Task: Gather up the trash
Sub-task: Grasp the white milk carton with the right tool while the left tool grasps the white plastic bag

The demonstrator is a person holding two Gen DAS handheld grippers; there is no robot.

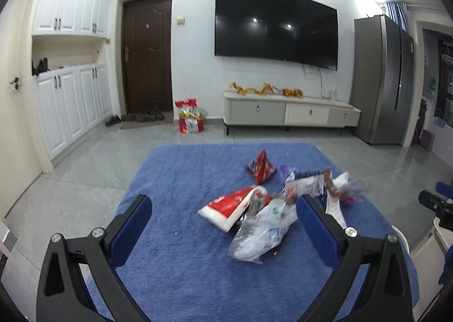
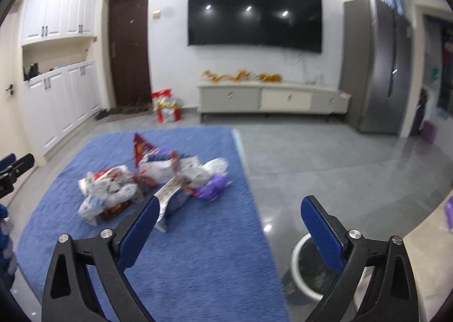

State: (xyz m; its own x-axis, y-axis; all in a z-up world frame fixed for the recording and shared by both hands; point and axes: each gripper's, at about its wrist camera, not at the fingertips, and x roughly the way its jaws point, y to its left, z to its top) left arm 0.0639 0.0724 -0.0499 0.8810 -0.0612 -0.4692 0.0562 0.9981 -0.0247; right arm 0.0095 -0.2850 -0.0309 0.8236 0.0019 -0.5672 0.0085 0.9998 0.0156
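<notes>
A heap of trash lies on a blue rug [image 1: 184, 237]: a red-and-white packet [image 1: 229, 204], a crumpled white plastic bag [image 1: 263, 231], a red snack bag [image 1: 260, 167], a white-and-blue wrapper [image 1: 307, 183]. My left gripper [image 1: 223, 206] is open and empty, above the rug just short of the heap. In the right wrist view the heap [image 2: 153, 180] lies ahead to the left, with a purple wrapper [image 2: 213, 187] at its right end. My right gripper [image 2: 230, 208] is open and empty. A grey bin with a white rim [image 2: 308, 274] stands on the floor under its right finger.
A white TV cabinet [image 1: 288, 111] stands under a wall TV [image 1: 276, 26]. A red-and-white gift bag [image 1: 191, 119] sits by the brown door [image 1: 147, 56]. A grey fridge [image 1: 382, 81] is at the right, white cupboards [image 1: 70, 104] at the left. Grey tile floor [image 2: 325, 158] surrounds the rug.
</notes>
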